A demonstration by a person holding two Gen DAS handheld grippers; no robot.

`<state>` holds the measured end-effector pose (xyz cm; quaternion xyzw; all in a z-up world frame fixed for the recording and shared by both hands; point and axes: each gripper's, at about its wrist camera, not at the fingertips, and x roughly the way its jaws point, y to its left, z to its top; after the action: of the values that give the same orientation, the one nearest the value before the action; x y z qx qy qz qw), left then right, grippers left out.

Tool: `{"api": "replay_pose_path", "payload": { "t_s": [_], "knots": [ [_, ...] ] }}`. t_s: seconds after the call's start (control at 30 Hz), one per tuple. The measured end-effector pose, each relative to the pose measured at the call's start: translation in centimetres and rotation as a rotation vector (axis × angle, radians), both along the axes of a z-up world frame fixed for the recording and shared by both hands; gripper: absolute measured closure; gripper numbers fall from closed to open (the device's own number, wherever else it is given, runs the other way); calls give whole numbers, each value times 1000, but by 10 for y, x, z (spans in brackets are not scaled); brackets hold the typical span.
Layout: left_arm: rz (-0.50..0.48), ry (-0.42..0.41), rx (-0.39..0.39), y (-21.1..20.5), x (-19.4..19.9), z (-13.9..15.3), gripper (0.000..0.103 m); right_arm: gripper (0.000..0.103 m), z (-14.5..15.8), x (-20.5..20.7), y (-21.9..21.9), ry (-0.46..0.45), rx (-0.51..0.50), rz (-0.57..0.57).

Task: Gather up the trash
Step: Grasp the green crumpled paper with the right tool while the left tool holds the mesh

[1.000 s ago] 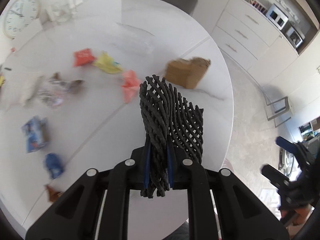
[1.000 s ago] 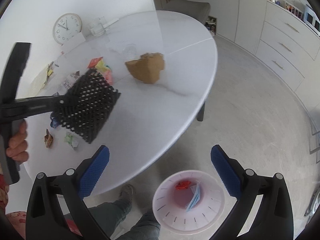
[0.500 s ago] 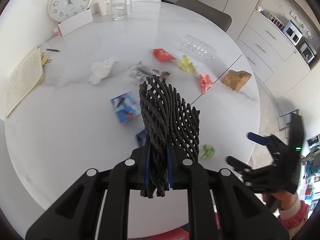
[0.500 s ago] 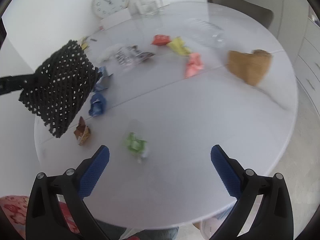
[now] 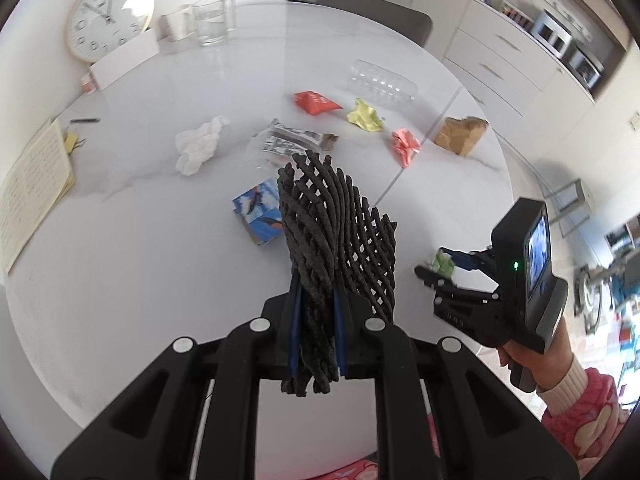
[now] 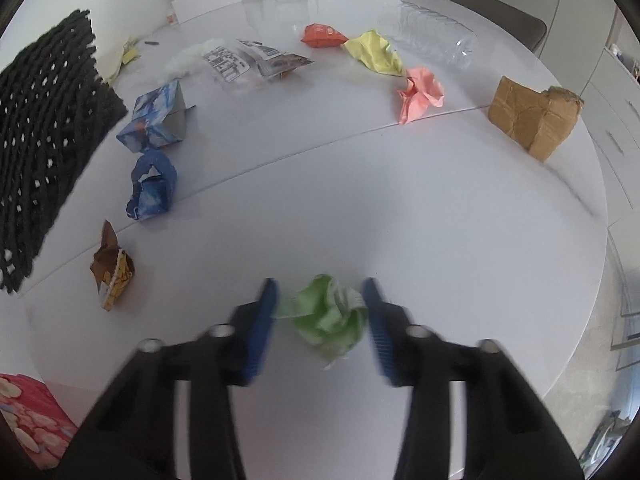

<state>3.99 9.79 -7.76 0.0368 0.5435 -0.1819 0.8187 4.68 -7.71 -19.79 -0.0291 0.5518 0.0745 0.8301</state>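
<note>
My right tongs (image 6: 320,316) close around a green paper wad (image 6: 330,318) near the front edge of the round white surface (image 6: 440,240); the wad sits between the blue pads, which look just beside it and not yet pressing. My left tongs (image 5: 316,320) are pressed together, pinching the rim of a black mesh basket (image 5: 340,232) held above the surface's front-left part. I cannot see into the basket from either view, so I cannot tell what it carries. The wad looks light, soft and springy; I judge it will crush easily and is best taken across its thickest middle so loose flaps do not slip free. Other litter lies scattered toward the far half: a blue carton (image 6: 158,120), a blue crumple (image 6: 152,186), a brown wrapper (image 6: 112,268), a pink wad (image 6: 420,94), a yellow wad (image 6: 374,54), a red packet (image 6: 322,36), a clear bottle (image 6: 436,36) and a torn cardboard piece (image 6: 534,116) at the right edge. A glass of water (image 5: 210,20) stands at the far edge.
</note>
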Motion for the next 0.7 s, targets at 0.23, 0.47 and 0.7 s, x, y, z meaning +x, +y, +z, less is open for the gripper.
{"api": "replay_pose_path", "payload": {
  "t_s": [0.23, 0.47, 0.7],
  "knots": [
    [-136, -3, -19, -47, -3, 1, 90, 66, 28, -29, -53, -27, 81, -149],
    [-312, -1, -45, -129, -23, 4, 90, 66, 58, -79, -131, -65, 64, -284],
    [-497, 50, -90, -226, -56, -2, 90, 64, 38, -140, -219, 0, -5, -429]
  ]
}}
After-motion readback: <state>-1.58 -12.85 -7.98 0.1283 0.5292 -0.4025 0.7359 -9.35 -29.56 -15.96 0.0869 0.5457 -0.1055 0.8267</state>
